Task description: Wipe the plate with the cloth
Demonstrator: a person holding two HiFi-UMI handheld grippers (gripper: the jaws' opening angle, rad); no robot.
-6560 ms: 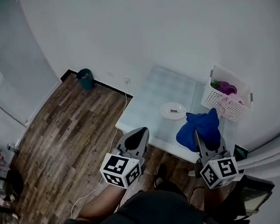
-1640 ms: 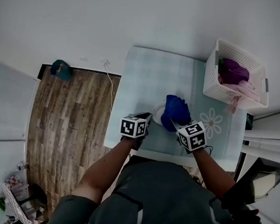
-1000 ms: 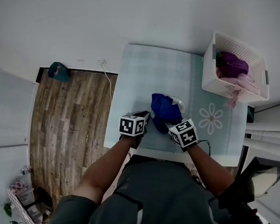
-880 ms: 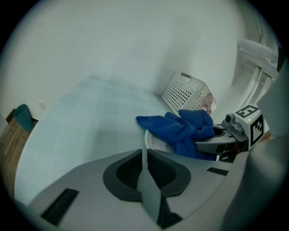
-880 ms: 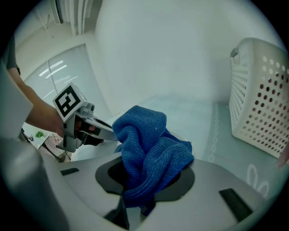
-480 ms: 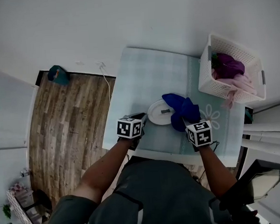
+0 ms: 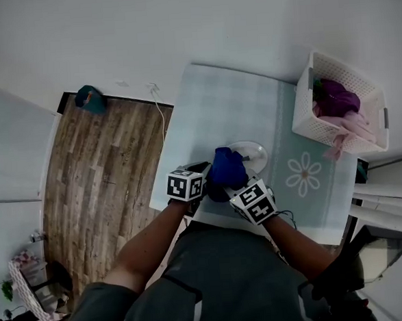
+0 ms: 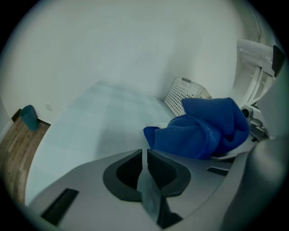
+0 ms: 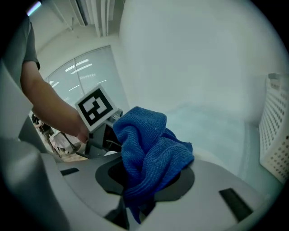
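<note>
The right gripper [image 9: 137, 198] clamps a bunched blue cloth [image 9: 149, 151], a white basket [image 9: 275, 131] beyond.

The head view looks steeply down from above the person, over the whole surface [image 7: 217, 100] and the wooden floor [image 7: 99, 177] beside it. The left gripper view sits low and near, facing along the surface toward the white basket [image 8: 185, 92]. The right gripper view faces across toward the person's forearm [image 9: 52, 106]. All three share the blue cloth [image 7: 227, 168], very close in both gripper views.

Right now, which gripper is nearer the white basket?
Right. The right gripper holds the blue cloth by the plate; the left gripper sits beyond the cloth, farther from the white basket.
</note>
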